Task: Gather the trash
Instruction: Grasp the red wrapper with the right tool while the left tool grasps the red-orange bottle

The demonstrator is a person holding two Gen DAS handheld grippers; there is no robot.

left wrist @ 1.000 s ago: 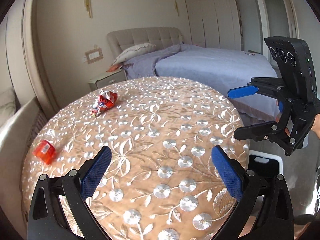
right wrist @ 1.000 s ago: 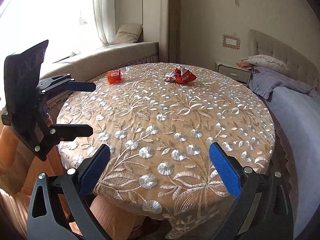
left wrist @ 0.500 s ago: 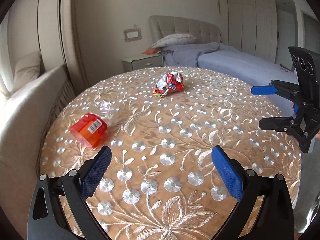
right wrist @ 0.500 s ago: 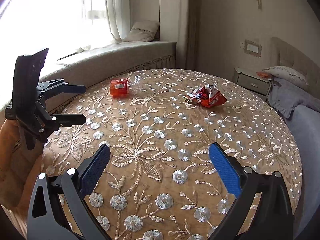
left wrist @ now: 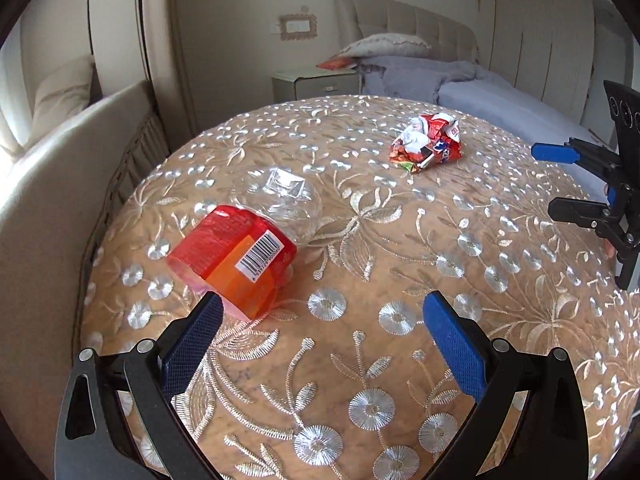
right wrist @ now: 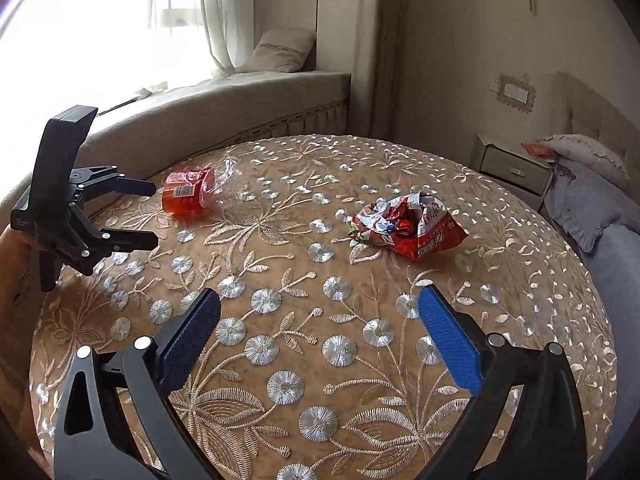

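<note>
Crushed bottle (left wrist: 236, 256) lies just beyond the left gripper's (left wrist: 320, 312) spread fingers.

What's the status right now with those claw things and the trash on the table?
Left hand-held gripper open, empty, near crushed bottle. Right hand-held gripper open, empty, facing snack wrapper. Both pieces lie on tablecloth, nothing blocking.

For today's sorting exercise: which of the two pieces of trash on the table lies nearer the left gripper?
The crushed plastic bottle with the orange-red label, just ahead of the left gripper. The crumpled red snack wrapper lies farther across the embroidered tablecloth.
</note>
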